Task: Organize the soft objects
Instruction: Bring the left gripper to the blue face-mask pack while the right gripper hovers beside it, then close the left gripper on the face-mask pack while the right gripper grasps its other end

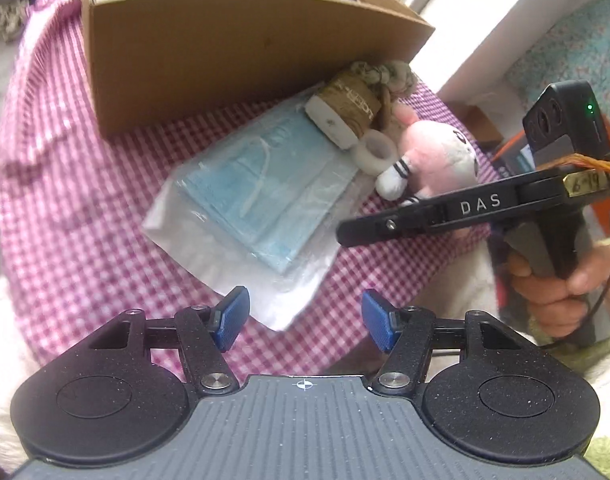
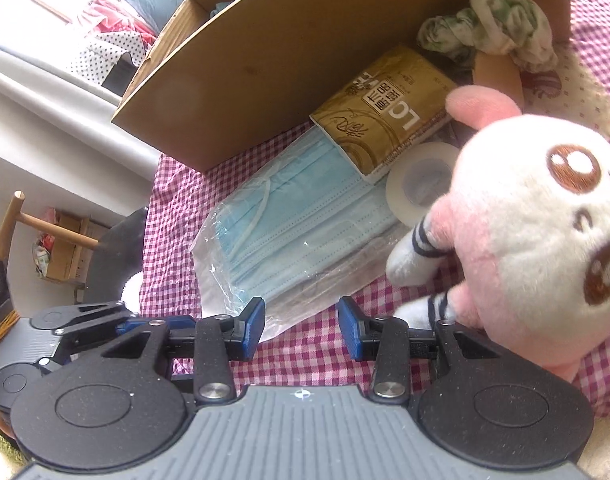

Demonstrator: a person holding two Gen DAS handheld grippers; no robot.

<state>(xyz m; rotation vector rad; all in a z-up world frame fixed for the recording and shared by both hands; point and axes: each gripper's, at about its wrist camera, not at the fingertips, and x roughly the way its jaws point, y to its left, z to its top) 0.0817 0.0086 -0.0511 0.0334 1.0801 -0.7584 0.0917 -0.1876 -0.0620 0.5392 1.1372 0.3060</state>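
Note:
A clear bag of blue face masks [image 1: 261,188] [image 2: 301,220] lies on the pink checked cloth [image 1: 77,216] in front of a cardboard box [image 1: 225,64] [image 2: 289,52]. A gold tissue pack [image 1: 345,108] [image 2: 385,120], a roll of white tape [image 1: 375,152] [image 2: 417,182], a pink and white plush toy [image 1: 437,156] [image 2: 537,232] and a crumpled green-white cloth [image 1: 385,70] [image 2: 489,28] lie beside it. My left gripper [image 1: 305,320] is open and empty just before the bag's near corner. My right gripper [image 2: 301,326] is open and empty at the bag's edge, left of the plush.
The right gripper's body [image 1: 465,208] and the hand holding it show in the left wrist view; the left gripper [image 2: 85,320] shows at lower left in the right wrist view. A wooden rack [image 2: 37,228] and clutter lie beyond the cloth's left edge.

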